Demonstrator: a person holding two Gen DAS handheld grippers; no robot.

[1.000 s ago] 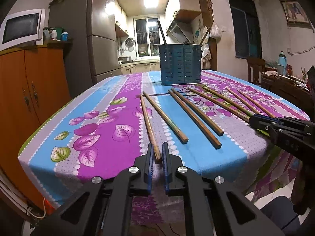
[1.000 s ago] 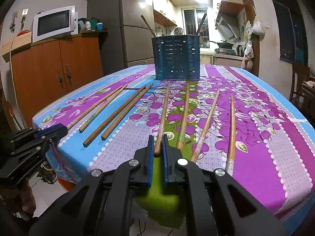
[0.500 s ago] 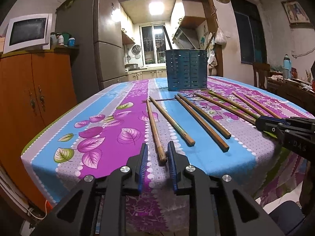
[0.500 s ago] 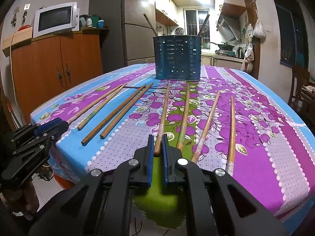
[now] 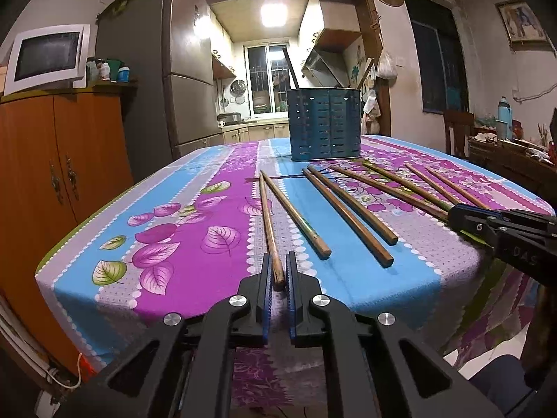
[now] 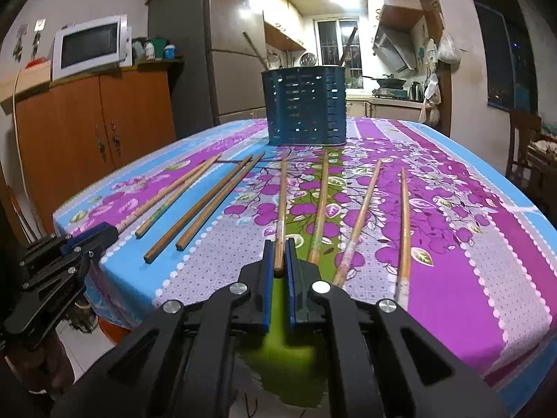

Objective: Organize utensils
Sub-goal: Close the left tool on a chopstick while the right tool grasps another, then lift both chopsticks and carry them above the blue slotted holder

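From the left wrist, the left gripper (image 5: 277,271) is clamped on the near end of the leftmost chopstick (image 5: 267,221), which lies on the tablecloth (image 5: 181,244) pointing toward the blue utensil holder (image 5: 323,123) (two sticks stand inside). From the right wrist, the right gripper (image 6: 279,257) pinches another chopstick (image 6: 281,205) in front of that holder.

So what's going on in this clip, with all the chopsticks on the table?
A person holds a gripper in each hand at the near table edge. The left gripper is shut on the leftmost chopstick; the right gripper is shut on the fifth chopstick. Six others lie loose on the tablecloth. The blue holder stands behind, two sticks inside.
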